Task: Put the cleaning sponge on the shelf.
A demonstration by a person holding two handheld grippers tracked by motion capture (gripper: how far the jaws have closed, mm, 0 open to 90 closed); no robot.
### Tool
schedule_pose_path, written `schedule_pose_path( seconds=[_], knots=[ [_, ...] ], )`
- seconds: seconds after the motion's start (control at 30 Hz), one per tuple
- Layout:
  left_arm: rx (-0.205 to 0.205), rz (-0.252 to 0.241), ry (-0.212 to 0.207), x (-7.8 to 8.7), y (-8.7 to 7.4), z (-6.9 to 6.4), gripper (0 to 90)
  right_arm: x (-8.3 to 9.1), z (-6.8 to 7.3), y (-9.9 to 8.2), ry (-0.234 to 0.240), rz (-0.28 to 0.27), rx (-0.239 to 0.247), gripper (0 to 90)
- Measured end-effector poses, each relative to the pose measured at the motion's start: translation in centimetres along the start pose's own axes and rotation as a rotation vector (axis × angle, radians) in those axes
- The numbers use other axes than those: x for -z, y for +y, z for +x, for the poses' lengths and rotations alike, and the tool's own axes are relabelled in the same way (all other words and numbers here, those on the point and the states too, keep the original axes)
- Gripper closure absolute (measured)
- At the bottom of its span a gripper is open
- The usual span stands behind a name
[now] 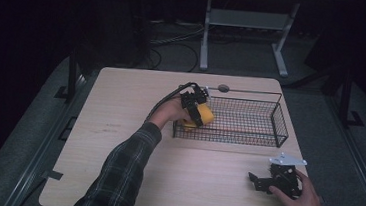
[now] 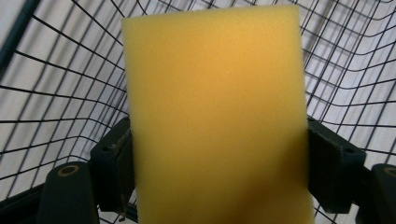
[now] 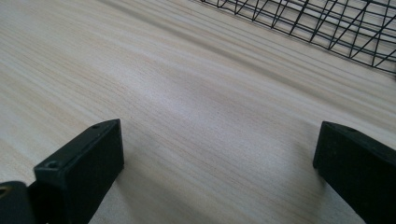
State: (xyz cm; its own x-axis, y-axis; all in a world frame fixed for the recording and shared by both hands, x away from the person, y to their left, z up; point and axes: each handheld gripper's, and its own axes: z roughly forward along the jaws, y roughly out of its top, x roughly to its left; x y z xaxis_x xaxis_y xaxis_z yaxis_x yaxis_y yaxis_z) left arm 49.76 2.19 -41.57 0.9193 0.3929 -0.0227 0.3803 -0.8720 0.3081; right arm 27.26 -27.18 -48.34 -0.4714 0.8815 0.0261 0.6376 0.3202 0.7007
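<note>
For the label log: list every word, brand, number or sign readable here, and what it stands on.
None can be read: the yellow sponge, the wire basket, the table, the left gripper and the right gripper show no print.

In the left gripper view the blurred yellow foam sponge block (image 2: 215,116) runs off the bottom edge and hides much of the black wire mesh basket (image 2: 60,93) behind it. In the high view the basket's wall at nine o'clock (image 1: 178,128) partly screens the sponge (image 1: 205,115); the right hand (image 1: 302,204) is cut off at six o'clock.
</note>
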Motion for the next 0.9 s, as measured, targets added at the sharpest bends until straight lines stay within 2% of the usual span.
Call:
schedule_pose_path(
  seconds=[0.3,0.9],
  knots=[
    [-0.005,0.019,0.001,-0.39,-0.03,0.02,21.9,0.0,0.01,0.0,0.0,0.0,-0.001,1.2],
    [0.022,-0.009,-0.005,0.04,-0.11,0.27,17.5,0.0,0.0,0.0,0.0,0.0,0.0,1.2]
  ],
)
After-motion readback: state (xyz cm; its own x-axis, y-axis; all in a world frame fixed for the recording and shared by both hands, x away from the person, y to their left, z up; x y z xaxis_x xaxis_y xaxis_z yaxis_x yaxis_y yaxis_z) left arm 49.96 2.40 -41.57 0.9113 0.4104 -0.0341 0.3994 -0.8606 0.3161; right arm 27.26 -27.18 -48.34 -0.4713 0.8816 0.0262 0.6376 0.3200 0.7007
